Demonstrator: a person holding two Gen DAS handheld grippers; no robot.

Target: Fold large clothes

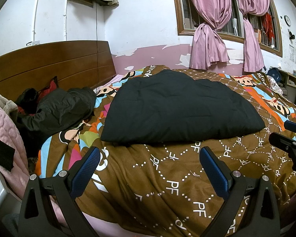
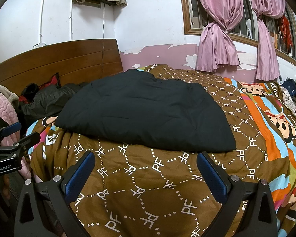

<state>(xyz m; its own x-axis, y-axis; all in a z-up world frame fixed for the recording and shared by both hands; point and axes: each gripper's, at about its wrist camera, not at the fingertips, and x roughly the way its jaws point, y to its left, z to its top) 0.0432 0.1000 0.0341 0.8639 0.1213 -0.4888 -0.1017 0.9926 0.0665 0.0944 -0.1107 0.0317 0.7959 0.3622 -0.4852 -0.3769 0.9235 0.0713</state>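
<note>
Left gripper (image 1: 149, 169) and right gripper (image 2: 146, 174), jaws spread wide and empty, above the patterned quilt (image 2: 167, 187); beyond, the black padded garment (image 2: 144, 114) lies folded flat; likely soft, light, slippery; best pinched at near corners.
</note>
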